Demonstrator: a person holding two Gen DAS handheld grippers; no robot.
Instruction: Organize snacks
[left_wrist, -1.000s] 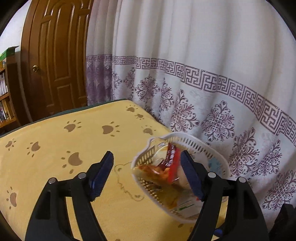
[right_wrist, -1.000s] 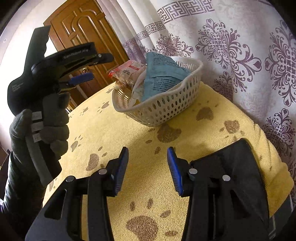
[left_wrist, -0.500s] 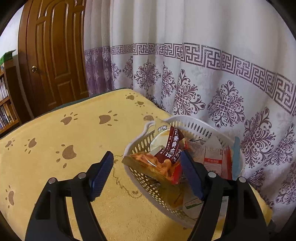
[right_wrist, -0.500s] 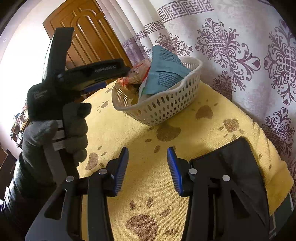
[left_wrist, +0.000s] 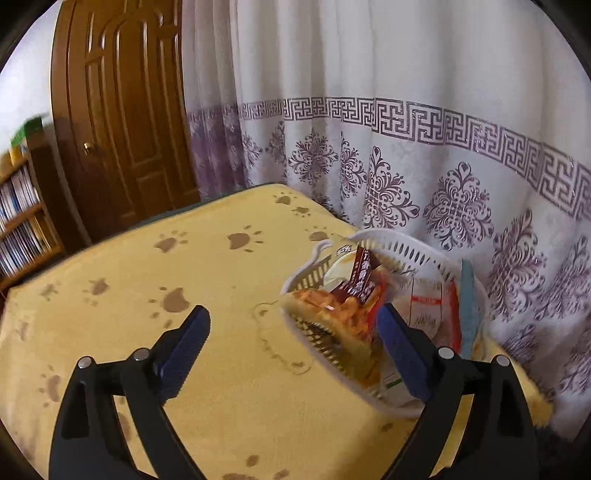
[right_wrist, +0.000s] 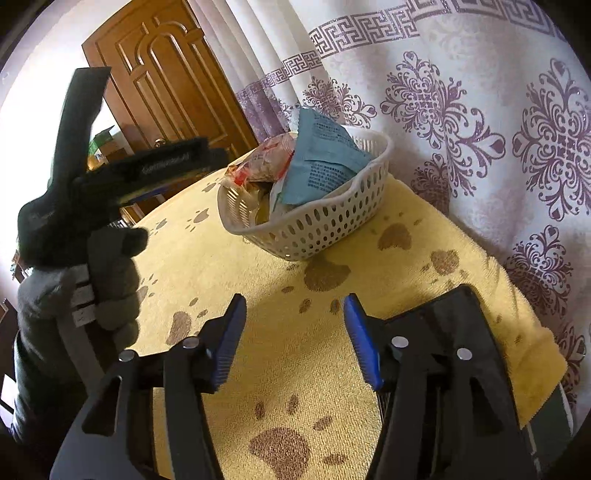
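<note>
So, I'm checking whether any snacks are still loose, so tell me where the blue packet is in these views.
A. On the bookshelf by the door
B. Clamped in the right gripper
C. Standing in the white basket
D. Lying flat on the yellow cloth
C: the blue packet leans upright inside the white basket beside an orange snack bag, while the right gripper has nothing between its fingers.

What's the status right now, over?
Left gripper and right gripper empty, jaws opening. Snack packets piled in white basket on the yellow cloth. Nothing in the way.
</note>
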